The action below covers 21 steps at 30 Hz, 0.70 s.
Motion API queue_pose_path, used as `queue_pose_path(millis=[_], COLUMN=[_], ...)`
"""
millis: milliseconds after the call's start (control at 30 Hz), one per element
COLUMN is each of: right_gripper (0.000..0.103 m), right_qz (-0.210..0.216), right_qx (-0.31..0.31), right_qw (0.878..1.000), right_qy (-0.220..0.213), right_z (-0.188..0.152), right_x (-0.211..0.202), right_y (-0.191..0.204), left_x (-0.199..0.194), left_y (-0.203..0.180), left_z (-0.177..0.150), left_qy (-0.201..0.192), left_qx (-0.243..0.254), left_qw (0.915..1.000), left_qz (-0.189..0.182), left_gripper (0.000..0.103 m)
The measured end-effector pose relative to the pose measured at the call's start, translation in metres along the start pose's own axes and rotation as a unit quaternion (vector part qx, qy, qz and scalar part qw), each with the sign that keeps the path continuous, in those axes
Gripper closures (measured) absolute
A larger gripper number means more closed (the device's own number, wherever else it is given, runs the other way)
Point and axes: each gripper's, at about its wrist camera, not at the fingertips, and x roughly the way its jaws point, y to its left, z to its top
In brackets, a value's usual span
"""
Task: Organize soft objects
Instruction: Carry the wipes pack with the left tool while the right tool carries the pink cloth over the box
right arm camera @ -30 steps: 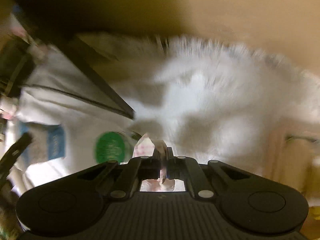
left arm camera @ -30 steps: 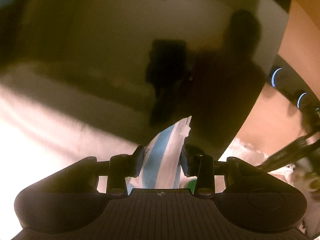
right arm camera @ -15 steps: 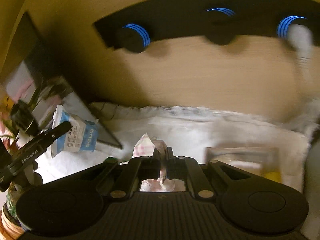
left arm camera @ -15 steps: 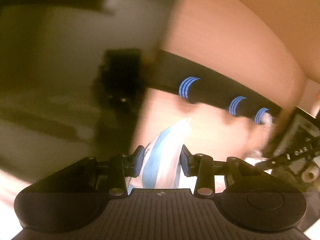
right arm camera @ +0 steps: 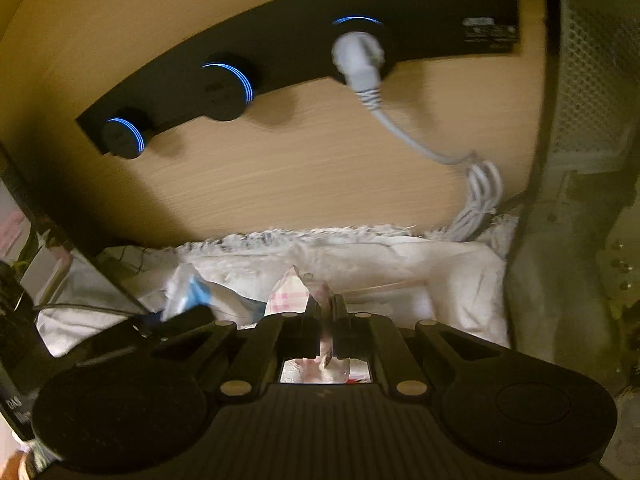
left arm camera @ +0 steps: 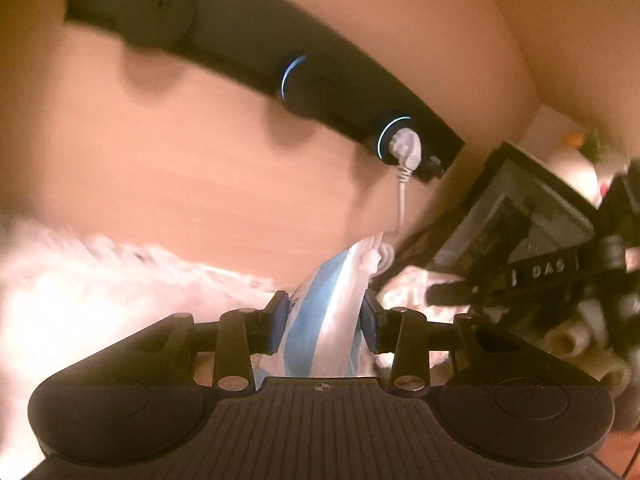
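My left gripper [left arm camera: 323, 322] is shut on a blue and white soft packet [left arm camera: 328, 312] that stands up between its fingers. My right gripper [right arm camera: 326, 312] is shut on a thin pink checked packet [right arm camera: 289, 292]. In the right wrist view the blue and white packet [right arm camera: 192, 292] and the left gripper's finger show at the lower left. A white fluffy cloth [right arm camera: 360, 256] lies on the surface ahead, also seen in the left wrist view [left arm camera: 80, 288].
A black wall socket strip [right arm camera: 280, 52] with blue-lit rings holds a white plug [right arm camera: 358, 60] and its cable. It also shows in the left wrist view [left arm camera: 320, 84]. A grey mesh appliance [right arm camera: 580, 160] stands at right. A dark framed object [left arm camera: 520, 216] stands right of the left gripper.
Both views have swung toward the wooden back wall and socket strip. Both grippers kept hold of their packets. The left gripper has come into the right wrist view.
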Motion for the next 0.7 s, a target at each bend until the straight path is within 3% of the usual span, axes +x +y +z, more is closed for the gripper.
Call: queue_pose_path(millis=[67, 200, 300, 400, 467, 567, 700], right_gripper=[0.098, 0.098, 0.098, 0.098, 0.098, 0.098, 0.098], right_qz=[-0.012, -0.024, -0.027, -0.030, -0.030, -0.029, -0.027], right_qx=[0.013, 0.035, 0.046, 0.043, 0.038, 0.038, 0.048], right_qw=[1.000, 0.999, 0.998, 0.998, 0.998, 0.998, 0.998], right_qy=[-0.004, 0.011, 0.020, 0.023, 0.026, 0.031, 0.026], right_z=[-0.004, -0.011, -0.015, -0.021, -0.025, -0.029, -0.030], right_x=[0.008, 0.029, 0.040, 0.050, 0.061, 0.068, 0.072], right_y=[-0.011, -0.028, -0.039, -0.040, -0.040, -0.040, -0.043], left_x=[0.016, 0.052, 0.053, 0.050, 0.054, 0.051, 0.040], left_y=[0.004, 0.007, 0.003, -0.009, -0.011, 0.000, -0.001], left_z=[-0.012, -0.033, -0.042, -0.042, -0.039, -0.034, -0.035], left_qy=[0.001, 0.051, 0.037, 0.007, 0.000, 0.010, 0.036], left_qx=[-0.026, 0.002, 0.040, 0.114, 0.133, 0.095, 0.072], left_qw=[0.9996, 0.9985, 0.9981, 0.9907, 0.9865, 0.9920, 0.9962], left_qz=[-0.005, 0.020, 0.028, 0.074, 0.096, 0.082, 0.034], left_gripper=[0.059, 0.059, 0.059, 0.067, 0.069, 0.070, 0.073])
